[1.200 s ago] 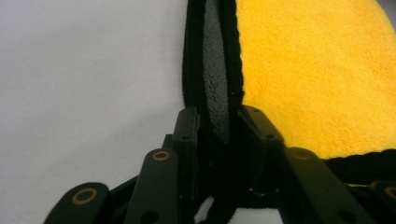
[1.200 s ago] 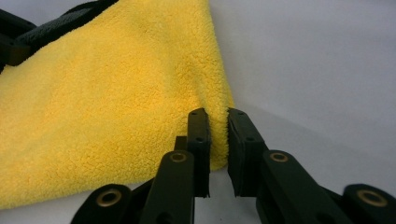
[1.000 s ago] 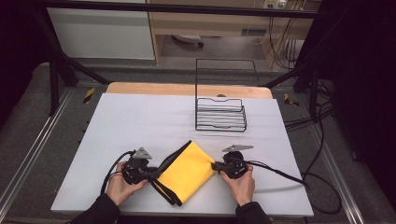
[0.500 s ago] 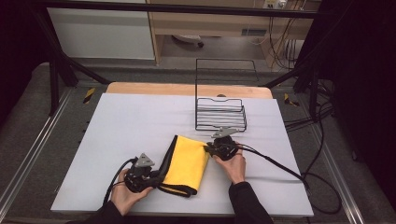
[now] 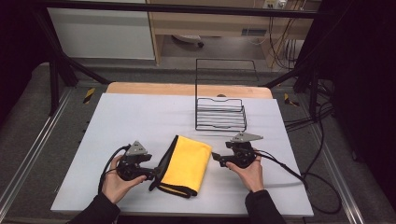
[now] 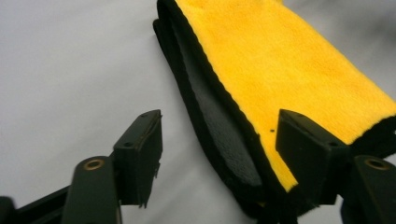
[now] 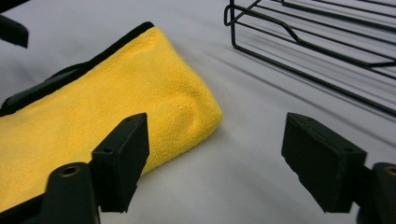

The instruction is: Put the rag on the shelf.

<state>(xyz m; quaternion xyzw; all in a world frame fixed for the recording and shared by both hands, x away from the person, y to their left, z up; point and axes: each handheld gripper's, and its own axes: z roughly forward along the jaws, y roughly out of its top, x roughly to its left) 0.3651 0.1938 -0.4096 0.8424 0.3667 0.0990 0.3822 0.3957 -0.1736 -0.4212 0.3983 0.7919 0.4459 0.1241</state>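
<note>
Two claws, left claw (image 5: 152, 173) and right claw (image 5: 215, 157), just opened, flanking folded yellow cloth (image 5: 186, 163), wire rack (image 5: 221, 113) seemingly empty

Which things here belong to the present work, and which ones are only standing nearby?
Part of the work:
- folded yellow cloth
- left gripper, open, jaws just opened around the cloth's edge
- right gripper, open, jaws just opened, nothing between them

Only nearby:
- black wire rack
- white table

In the left gripper view the yellow cloth (image 6: 289, 70) runs off the top and right edges. The wire rack (image 7: 327, 42) is cut off in the right gripper view. The cloth's underside against the counter (image 5: 140, 116) is hidden.
</note>
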